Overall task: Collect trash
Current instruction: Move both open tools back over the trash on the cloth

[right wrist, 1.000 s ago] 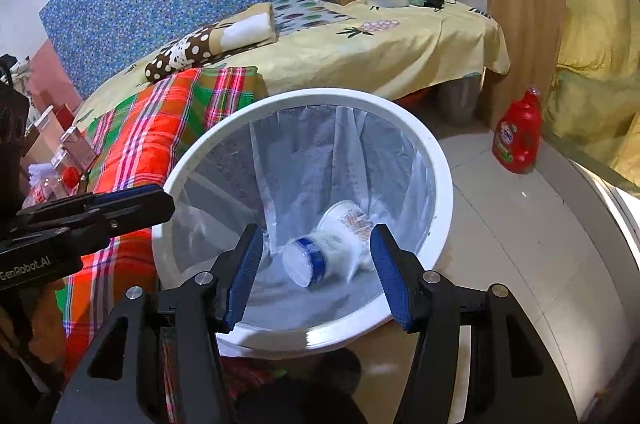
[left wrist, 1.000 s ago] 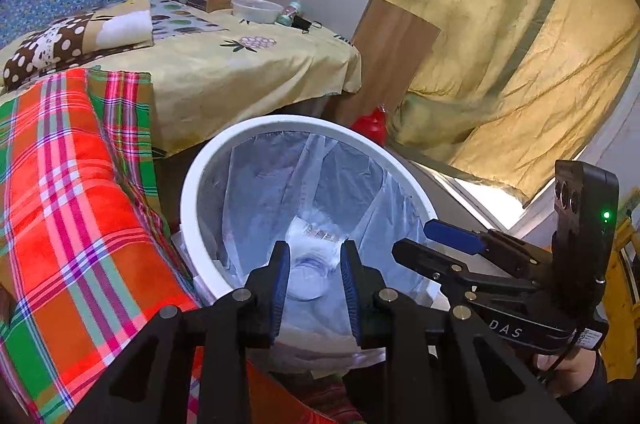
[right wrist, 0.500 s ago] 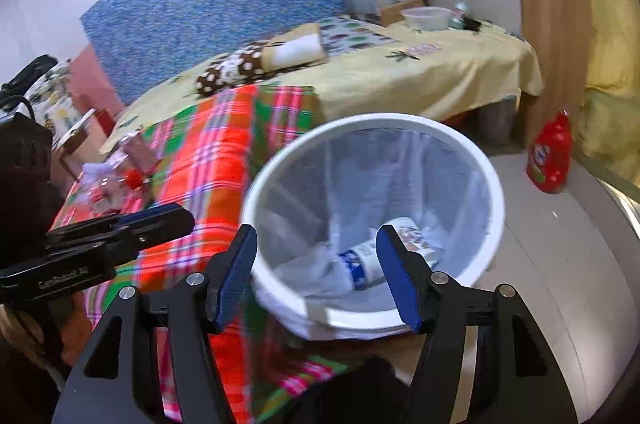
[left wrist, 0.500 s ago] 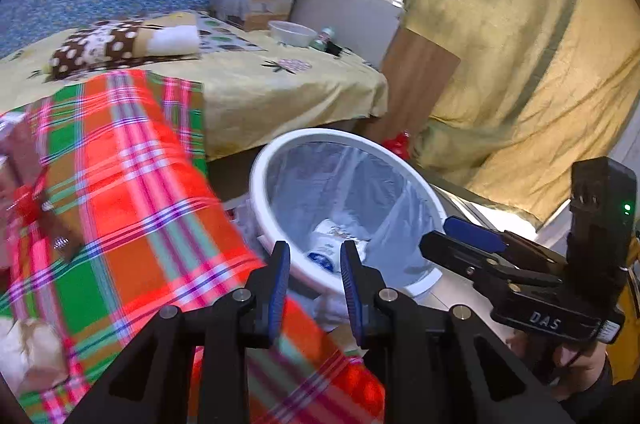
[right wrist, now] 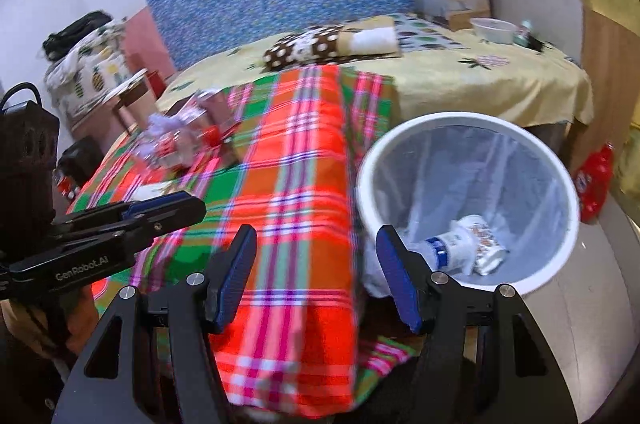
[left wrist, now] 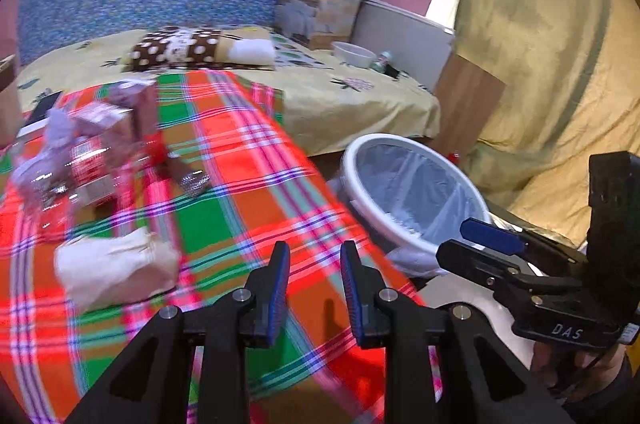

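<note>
My left fingers (left wrist: 312, 288), narrowly parted and empty, aim at crumpled white paper (left wrist: 114, 266) at nine o'clock; right fingers (right wrist: 316, 278), just widened, empty, beside the white lined bin (right wrist: 468, 199).

"DAS" stands in pale letters on the right gripper (left wrist: 492, 244); "GenRobot.AI" runs along the left gripper (right wrist: 160, 209). Other labels blur.

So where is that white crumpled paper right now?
In the left wrist view, the crumpled white paper lies on the plaid cloth, left of the left gripper and nearer than the blurred bottles and boxes.
</note>
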{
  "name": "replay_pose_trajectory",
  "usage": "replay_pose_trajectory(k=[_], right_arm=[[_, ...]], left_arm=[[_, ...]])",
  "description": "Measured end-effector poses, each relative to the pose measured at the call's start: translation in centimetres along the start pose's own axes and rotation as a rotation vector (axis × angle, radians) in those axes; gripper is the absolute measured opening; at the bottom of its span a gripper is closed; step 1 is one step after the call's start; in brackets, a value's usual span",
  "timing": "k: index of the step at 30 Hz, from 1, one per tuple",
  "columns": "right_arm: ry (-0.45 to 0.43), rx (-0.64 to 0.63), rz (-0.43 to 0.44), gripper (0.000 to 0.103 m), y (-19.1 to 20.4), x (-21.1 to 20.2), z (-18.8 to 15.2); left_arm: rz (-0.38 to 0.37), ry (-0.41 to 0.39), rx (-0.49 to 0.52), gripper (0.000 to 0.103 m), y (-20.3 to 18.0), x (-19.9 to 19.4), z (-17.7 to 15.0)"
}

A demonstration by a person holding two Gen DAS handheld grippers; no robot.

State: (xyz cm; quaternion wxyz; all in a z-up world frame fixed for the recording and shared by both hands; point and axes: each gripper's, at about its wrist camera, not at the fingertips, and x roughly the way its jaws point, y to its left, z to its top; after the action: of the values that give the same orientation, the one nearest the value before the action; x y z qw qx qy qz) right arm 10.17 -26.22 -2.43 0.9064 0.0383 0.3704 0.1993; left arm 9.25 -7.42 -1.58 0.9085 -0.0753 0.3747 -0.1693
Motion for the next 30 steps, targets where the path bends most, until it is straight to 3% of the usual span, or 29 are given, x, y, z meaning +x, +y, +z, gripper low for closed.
replay_pose_trajectory(k=[20,30], right_arm=[[0.078,-0.225,0.175,0.064,8.4,4.8,1.1],[0.106,-0.358,0.243,0.064,11.8,7.9,2.7]], left_arm=[[0.205,-0.041,-0.173,0.026,10.8,-6.2,-3.5],[0.252,-0.039,-0.209,0.026,13.9,-7.1,-3.3]])
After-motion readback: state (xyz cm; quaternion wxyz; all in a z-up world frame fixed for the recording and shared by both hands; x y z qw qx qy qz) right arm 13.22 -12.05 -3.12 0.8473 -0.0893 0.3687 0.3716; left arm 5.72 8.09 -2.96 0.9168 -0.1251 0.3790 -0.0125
